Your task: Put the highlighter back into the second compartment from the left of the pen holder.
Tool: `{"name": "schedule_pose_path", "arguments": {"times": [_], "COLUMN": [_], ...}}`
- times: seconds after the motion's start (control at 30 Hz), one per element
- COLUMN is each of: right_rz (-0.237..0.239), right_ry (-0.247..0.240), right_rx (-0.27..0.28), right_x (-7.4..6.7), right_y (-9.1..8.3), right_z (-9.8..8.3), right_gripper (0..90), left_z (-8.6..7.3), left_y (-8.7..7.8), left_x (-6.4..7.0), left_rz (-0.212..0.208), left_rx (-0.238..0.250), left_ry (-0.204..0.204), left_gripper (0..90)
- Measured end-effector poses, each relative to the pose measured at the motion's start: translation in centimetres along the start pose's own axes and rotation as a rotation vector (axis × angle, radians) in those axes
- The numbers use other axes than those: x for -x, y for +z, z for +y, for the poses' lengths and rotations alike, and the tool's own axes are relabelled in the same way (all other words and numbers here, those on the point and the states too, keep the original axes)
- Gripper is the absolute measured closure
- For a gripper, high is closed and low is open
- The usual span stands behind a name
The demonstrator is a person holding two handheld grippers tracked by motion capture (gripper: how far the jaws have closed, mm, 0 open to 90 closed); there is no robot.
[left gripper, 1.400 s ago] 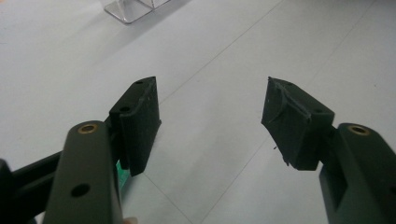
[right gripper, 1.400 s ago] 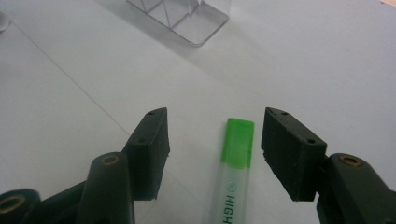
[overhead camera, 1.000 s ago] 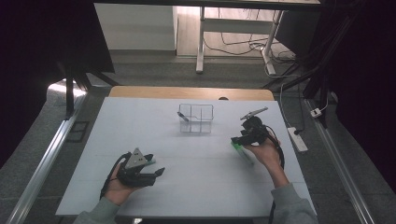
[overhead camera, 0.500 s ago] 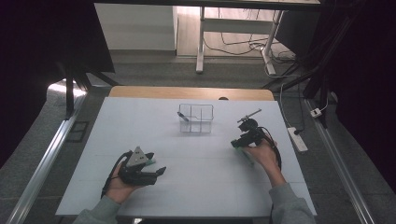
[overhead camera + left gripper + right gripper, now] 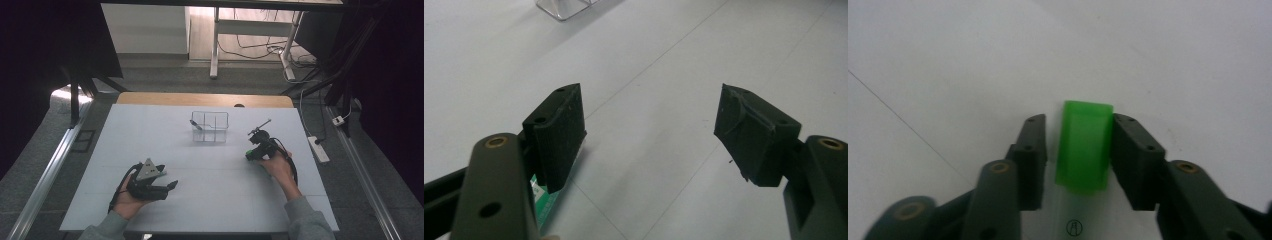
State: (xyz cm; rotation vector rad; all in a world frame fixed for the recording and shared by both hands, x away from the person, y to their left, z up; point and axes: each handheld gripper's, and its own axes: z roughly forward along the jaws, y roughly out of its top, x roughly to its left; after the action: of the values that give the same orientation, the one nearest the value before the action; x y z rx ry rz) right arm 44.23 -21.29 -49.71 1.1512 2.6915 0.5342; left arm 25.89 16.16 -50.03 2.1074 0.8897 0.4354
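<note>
Right gripper view: right gripper (image 5: 1078,150) jaws, just closing, bracketed the green cap (image 5: 1084,145); left pad (image 5: 1030,160) apart.
Advice: centre, then squeeze fully.
Left gripper (image 5: 649,135): jaws apart, empty, nearer than the clear organizer (image 5: 209,127).

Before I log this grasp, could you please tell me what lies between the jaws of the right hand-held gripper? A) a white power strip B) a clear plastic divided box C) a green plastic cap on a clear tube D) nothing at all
C: the right gripper view shows the green plastic cap between the jaws of the right hand-held gripper, which have just been closing.

Clear divided box (image 5: 210,127) mid-table, white power strip (image 5: 318,149) on floor
</note>
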Motion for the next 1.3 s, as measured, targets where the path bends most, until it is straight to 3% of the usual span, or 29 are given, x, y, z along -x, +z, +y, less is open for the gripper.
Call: {"name": "schedule_pose_path", "arguments": {"times": [0.07,0.27,0.6,1.0,1.1,1.3], "right_rz": [-0.025,-0.040,-0.034,-0.009,-0.024,-0.004], "right_ry": [0.000,0.016,0.002,-0.003,-0.006,0.004], "right_rx": [0.000,-0.003,0.021,0.124,0.167,0.262], "right_x": [-0.2,-0.4,-0.4,-0.4,-0.4,-0.5], "right_y": [0.0,0.0,-0.3,-2.3,-2.9,-4.5], "right_z": [0.0,0.0,0.0,0.0,0.0,-0.1], "right_gripper": [63.6,66.8,67.0,67.0,67.0,67.0], "left_z": [0.0,-0.1,-0.1,-0.1,-0.1,-0.1], "left_y": [0.0,0.0,-0.1,-0.2,-0.2,-0.2], "left_x": [0.0,0.1,0.1,0.0,0.0,-0.1], "left_rz": [0.002,0.006,0.009,0.011,0.012,0.013], "left_rx": [0.000,-0.001,0.001,0.000,0.005,0.004], "left_ry": [-0.001,-0.001,-0.002,0.000,-0.003,-0.004], "left_gripper": [27.7,27.7,27.7,27.8,27.8,27.9]}}
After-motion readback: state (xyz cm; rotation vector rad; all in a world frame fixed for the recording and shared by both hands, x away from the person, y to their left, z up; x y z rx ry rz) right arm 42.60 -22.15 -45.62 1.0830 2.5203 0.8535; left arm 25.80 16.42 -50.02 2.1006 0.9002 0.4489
